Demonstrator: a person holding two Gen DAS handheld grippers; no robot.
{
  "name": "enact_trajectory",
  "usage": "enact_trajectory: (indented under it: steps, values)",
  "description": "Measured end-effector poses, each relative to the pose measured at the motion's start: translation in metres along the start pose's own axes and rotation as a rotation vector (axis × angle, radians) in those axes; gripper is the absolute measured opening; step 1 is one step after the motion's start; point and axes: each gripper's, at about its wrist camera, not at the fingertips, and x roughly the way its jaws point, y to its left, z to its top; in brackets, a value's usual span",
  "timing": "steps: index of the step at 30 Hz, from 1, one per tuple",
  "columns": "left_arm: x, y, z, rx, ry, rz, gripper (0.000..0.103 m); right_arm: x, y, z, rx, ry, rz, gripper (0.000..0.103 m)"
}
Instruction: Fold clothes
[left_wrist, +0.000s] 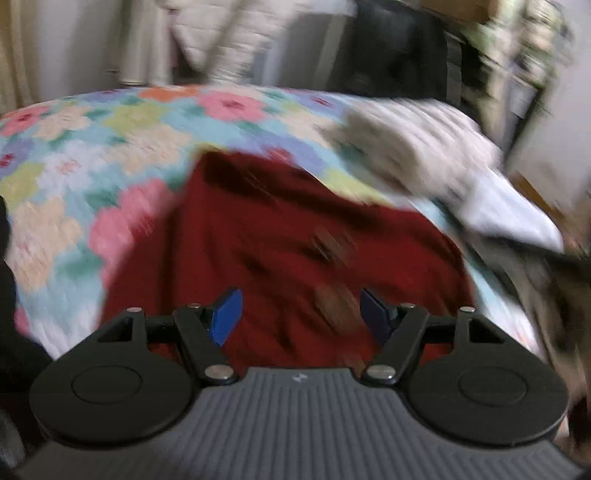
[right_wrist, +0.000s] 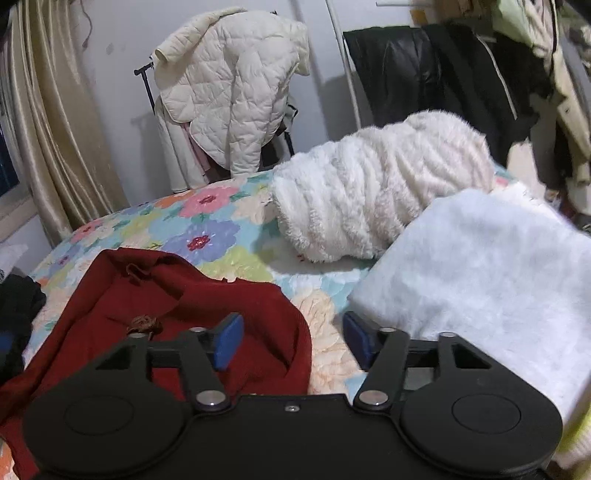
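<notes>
A crumpled dark red knitted garment (right_wrist: 177, 306) lies on the floral quilted bedspread (right_wrist: 207, 229), under both spread, empty grippers, left (left_wrist: 300, 314) and right (right_wrist: 291, 341). Beyond it sit a fluffy white ribbed bundle (right_wrist: 373, 184) and a folded white plush blanket (right_wrist: 480, 273). The left view is motion-blurred.

No text, label or number can be read — only a small, illegible mark on the left hand-held gripper (left_wrist: 301, 314).

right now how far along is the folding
Possibly done: a white fluffy blanket lies flat and squared on the bed. In hand: nothing; the left tongs and right tongs are open over the rumpled red garment. Left: folding it, and perhaps the bunched white fleece.
</notes>
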Motion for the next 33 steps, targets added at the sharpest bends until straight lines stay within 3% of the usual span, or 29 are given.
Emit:
enact_trajectory:
  steps: [2, 6, 9, 12, 13, 14, 15, 18, 21, 23, 24, 26, 28, 32, 33]
  values:
    - [-0.013, -0.021, -0.023, 0.095, 0.016, -0.058, 0.07, -0.009, 0.001, -0.002, 0.009, 0.026, 0.015, 0.076]
    - [-0.016, -0.061, -0.055, 0.282, 0.074, -0.133, 0.074, -0.022, -0.013, -0.018, 0.136, 0.104, 0.091, 0.073]
    - [0.004, -0.081, -0.076, 0.346, 0.141, -0.145, 0.077, -0.03, -0.009, -0.027, 0.095, 0.145, 0.095, 0.061]
    - [0.024, -0.099, -0.092, 0.428, 0.201, -0.138, 0.076, -0.045, 0.001, -0.038, 0.066, 0.157, 0.14, 0.039]
    - [0.029, -0.104, -0.096, 0.45, 0.23, -0.126, 0.061, -0.048, 0.005, -0.042, 0.064, 0.16, 0.174, 0.031]
    - [0.034, -0.108, -0.1, 0.473, 0.26, -0.112, 0.031, -0.051, 0.009, -0.047, 0.054, 0.159, 0.192, 0.021]
    - [0.039, -0.113, -0.103, 0.47, 0.299, -0.083, 0.021, -0.053, 0.014, -0.052, 0.043, 0.159, 0.21, 0.008]
    - [0.037, -0.11, -0.102, 0.359, 0.317, -0.056, 0.016, -0.044, 0.028, -0.071, 0.038, 0.217, 0.22, 0.008]
    - [0.022, -0.115, -0.1, 0.326, 0.292, -0.069, 0.016, -0.028, 0.027, -0.072, 0.064, 0.245, 0.21, 0.015]
    - [0.014, -0.126, -0.101, 0.343, 0.277, -0.079, 0.016, -0.022, 0.023, -0.069, 0.104, 0.242, 0.211, 0.027]
    - [0.011, -0.133, -0.102, 0.351, 0.268, -0.104, 0.016, -0.02, 0.021, -0.067, 0.126, 0.238, 0.228, 0.036]
    - [0.009, -0.144, -0.107, 0.329, 0.27, -0.188, 0.016, -0.016, 0.023, -0.067, 0.135, 0.243, 0.251, 0.044]
    - [0.015, -0.151, -0.113, 0.283, 0.295, -0.259, 0.016, -0.008, 0.036, -0.07, 0.069, 0.286, 0.232, 0.053]
    - [0.025, -0.166, -0.124, 0.329, 0.314, -0.253, 0.016, 0.006, 0.061, -0.086, -0.114, 0.352, 0.126, 0.05]
    - [0.021, -0.165, -0.122, 0.329, 0.305, -0.254, 0.016, 0.009, 0.065, -0.09, -0.162, 0.365, 0.102, 0.036]
